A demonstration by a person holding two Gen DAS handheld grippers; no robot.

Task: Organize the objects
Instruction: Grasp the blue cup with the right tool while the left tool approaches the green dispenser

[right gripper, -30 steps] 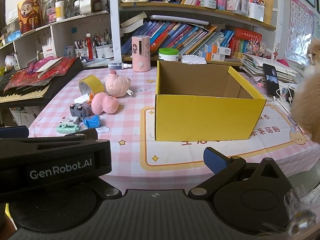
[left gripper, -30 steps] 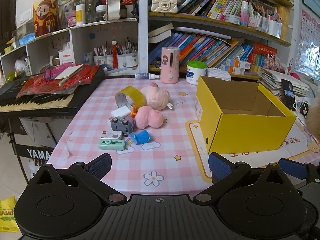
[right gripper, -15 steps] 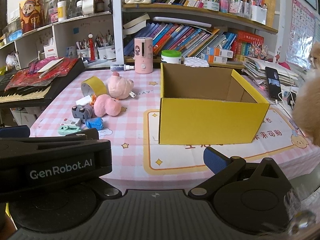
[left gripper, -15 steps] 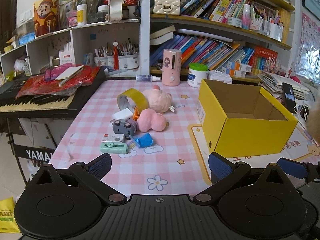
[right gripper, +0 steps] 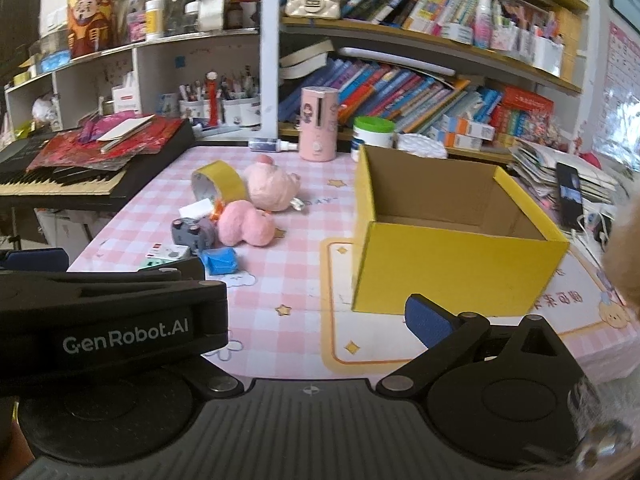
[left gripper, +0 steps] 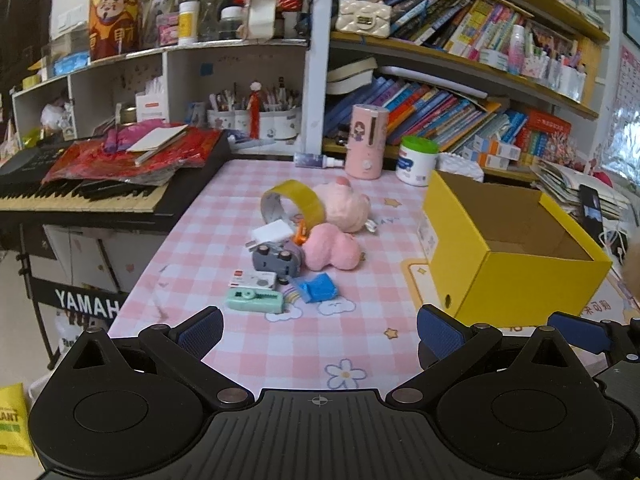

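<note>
progress: none visible, judged at start | yellow box (right gripper: 456, 268) empty, right side of table | toy pile (left gripper: 296, 248) on pink cloth, left of box, untouched | left gripper (left gripper: 318, 330) spread, holds nothing | right gripper (right gripper: 280, 308) spread, holds nothing | left: all items

**Around the pink checked table**

A black keyboard (left gripper: 80, 196) stands left of the pink checked tablecloth (left gripper: 288, 344), red wrappers (left gripper: 132, 158) heaped on top. Against the back edge stand a pink cylinder (left gripper: 366, 142) and a green-lidded tub (left gripper: 418, 160). Books (left gripper: 440, 116) crowd the shelf behind, a quilted cream purse (left gripper: 363, 18) above them. A phone (right gripper: 570, 196) lies far right.
</note>
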